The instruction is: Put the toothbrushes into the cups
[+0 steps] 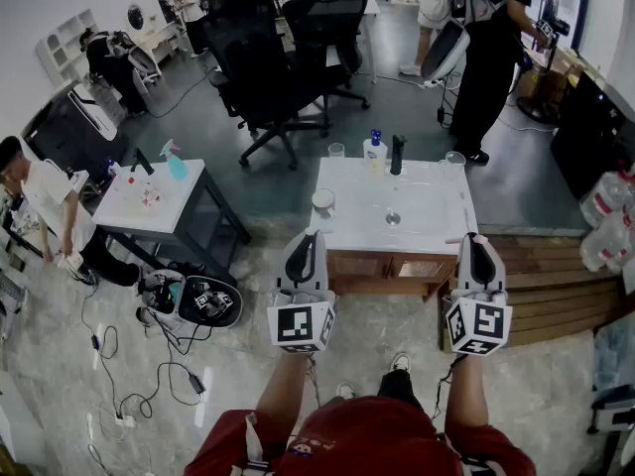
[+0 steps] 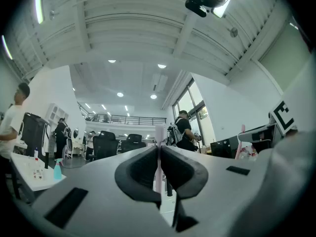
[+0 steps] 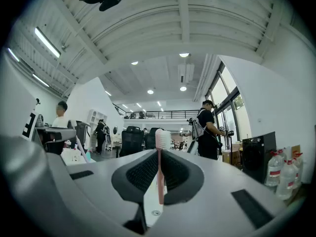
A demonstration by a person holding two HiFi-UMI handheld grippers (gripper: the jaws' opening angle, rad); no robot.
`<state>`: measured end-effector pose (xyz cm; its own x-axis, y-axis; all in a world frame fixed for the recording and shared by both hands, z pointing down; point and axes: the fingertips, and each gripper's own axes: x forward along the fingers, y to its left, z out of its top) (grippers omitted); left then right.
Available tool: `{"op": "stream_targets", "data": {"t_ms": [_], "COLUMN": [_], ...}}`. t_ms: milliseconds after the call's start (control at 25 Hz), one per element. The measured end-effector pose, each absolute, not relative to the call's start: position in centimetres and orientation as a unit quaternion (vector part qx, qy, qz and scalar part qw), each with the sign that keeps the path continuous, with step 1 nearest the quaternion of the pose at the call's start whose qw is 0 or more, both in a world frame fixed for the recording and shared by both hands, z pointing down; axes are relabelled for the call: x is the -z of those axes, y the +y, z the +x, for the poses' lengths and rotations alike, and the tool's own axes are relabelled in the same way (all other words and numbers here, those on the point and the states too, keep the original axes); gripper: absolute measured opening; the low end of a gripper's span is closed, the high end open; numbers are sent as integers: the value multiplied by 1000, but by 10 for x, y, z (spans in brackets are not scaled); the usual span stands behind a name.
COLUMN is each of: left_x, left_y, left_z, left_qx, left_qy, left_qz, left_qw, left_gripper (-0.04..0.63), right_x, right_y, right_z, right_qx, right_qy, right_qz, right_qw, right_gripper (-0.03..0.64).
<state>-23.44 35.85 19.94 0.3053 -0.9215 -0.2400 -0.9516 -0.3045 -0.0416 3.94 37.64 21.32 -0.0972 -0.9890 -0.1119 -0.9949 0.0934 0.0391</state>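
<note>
I stand in front of a white washstand point(image 1: 427, 228). A cup point(image 1: 323, 201) sits at its left edge, and two clear glasses point(image 1: 336, 152) point(image 1: 455, 159) stand at the back beside a black tap point(image 1: 397, 154). My left gripper point(image 1: 303, 241) hovers by the stand's front left corner. In the left gripper view this gripper point(image 2: 159, 149) is shut on a pale pink toothbrush point(image 2: 159, 135) standing upright. My right gripper point(image 1: 481, 241) is at the front right corner. In the right gripper view that gripper point(image 3: 159, 154) is shut on a pink toothbrush point(image 3: 161, 144), bristles up.
A blue-capped bottle point(image 1: 375, 147) stands by the tap. To the left is a small white table point(image 1: 134, 216) with a spray bottle, a crouching person point(image 1: 40, 206) and floor cables point(image 1: 149, 365). Office chairs point(image 1: 278, 67) stand behind, wooden steps point(image 1: 556, 286) to the right.
</note>
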Motion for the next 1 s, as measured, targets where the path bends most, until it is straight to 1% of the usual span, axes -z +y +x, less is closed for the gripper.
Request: {"op": "stream_targets", "data": {"t_ms": [560, 1000], "left_x": [-202, -222], "left_y": [333, 286], "left_z": [-198, -123], "left_qx": [-79, -58], "left_qy": [573, 560], "left_qz": [-812, -823], "left_qw": [79, 70], "left_gripper": [35, 35], "right_x": [-223, -259], "right_y": [356, 314], "right_z": [62, 130], "right_qx": [-39, 3], "right_qy": [742, 738], "right_qz": [-669, -674], "right_qw": [32, 35], "right_gripper": [28, 25]}}
